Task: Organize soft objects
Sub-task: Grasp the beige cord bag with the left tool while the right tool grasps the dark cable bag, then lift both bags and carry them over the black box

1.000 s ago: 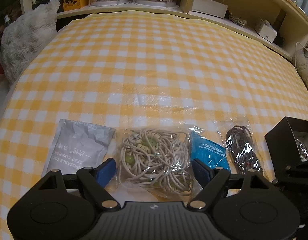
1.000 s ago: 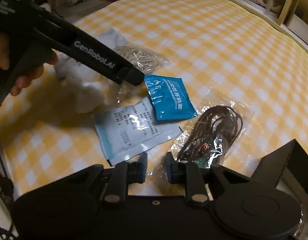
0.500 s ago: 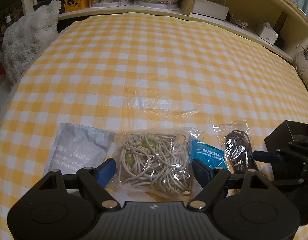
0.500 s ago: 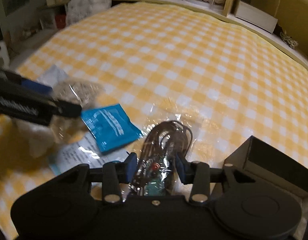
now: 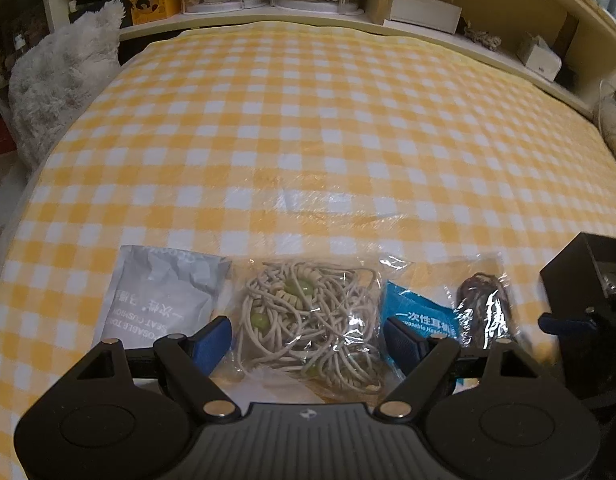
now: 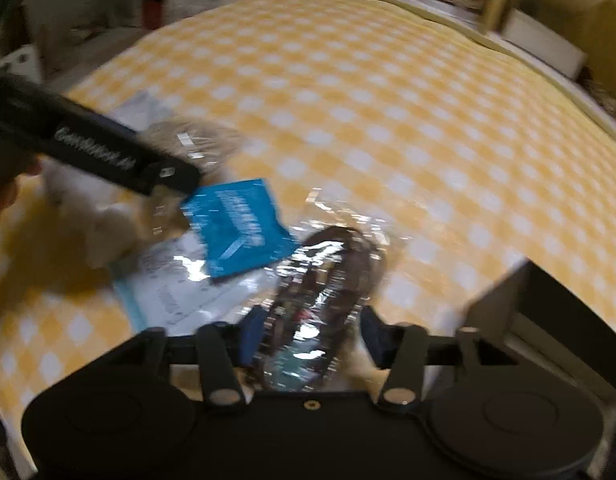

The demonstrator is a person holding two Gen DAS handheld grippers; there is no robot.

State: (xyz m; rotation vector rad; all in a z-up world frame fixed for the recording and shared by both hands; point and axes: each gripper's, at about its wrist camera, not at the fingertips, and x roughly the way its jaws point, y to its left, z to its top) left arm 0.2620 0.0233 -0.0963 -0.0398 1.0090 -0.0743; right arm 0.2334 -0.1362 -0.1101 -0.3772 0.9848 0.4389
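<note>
Right tongs (image 6: 312, 334) opening now, no longer pinched shut as a second ago, and swung round from the white printed sheet (image 6: 176, 292) to straddle the clear bag of dark cord (image 6: 332, 268). Bag between the blue pads, pads not visibly pressing on it, so nothing gripped yet. Bag flat on the checked yellow bedspread (image 6: 388, 120), just right of the blue packet (image 6: 240, 224) and near the open black box (image 6: 504, 312) at the right edge. Blurred view, so exact contact hard to judge.

Left tongs (image 5: 308, 340) unchanged: parted, hovering over the clear bag of pale cord with green beads (image 5: 308, 316), gripping nothing. Grey packet (image 5: 164, 296) just to its left, on the bedspread too.

Probably a lining-up for a pick of the dark-cord bag, with the black box the likely destination. Slippery film and loose contents: risk of pinching only plastic.
</note>
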